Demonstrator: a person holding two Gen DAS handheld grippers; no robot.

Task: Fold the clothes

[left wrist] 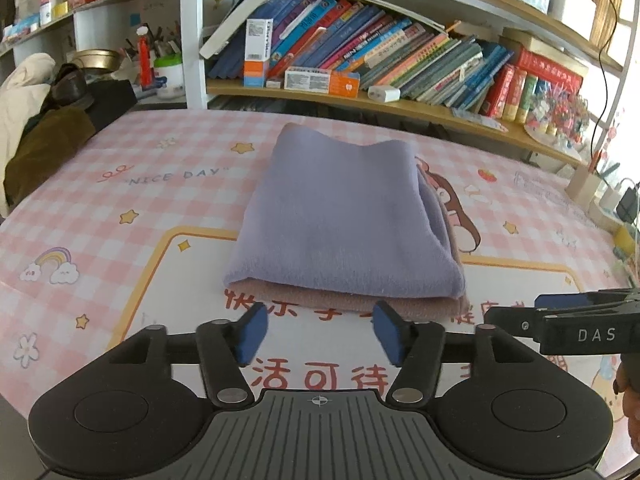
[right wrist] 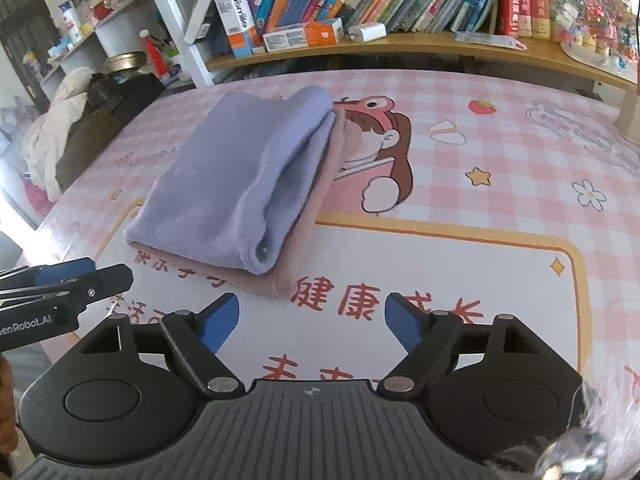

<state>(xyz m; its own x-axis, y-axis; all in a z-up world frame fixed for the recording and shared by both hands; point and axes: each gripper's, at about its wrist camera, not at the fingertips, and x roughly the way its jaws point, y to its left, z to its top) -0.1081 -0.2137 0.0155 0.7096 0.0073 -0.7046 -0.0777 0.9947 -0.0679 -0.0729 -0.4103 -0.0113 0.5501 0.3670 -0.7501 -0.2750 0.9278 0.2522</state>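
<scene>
Left wrist view first: the left gripper (left wrist: 318, 334) sits at the bottom centre with its blue pads spread well apart and nothing between them. Just beyond the fingertips, mid-frame, is the folded lilac cloth (left wrist: 340, 216), lying flat on top of a folded pink cloth (left wrist: 404, 306) whose edge peeks out underneath at the near side. Both rest on the pink checked table cover (left wrist: 160, 176). The right gripper (left wrist: 560, 318) pokes in from the right edge, clear of the stack. A bookshelf (left wrist: 360, 52) fills the top of the frame.

Right wrist view: the right gripper (right wrist: 312, 322) is at the bottom centre, jaws wide open and empty. The lilac cloth (right wrist: 236, 176) is left of centre, with the pink cloth (right wrist: 304, 240) showing along its right side and near end. The left gripper (right wrist: 80, 280) comes in at the lower left, not touching the stack.
</scene>
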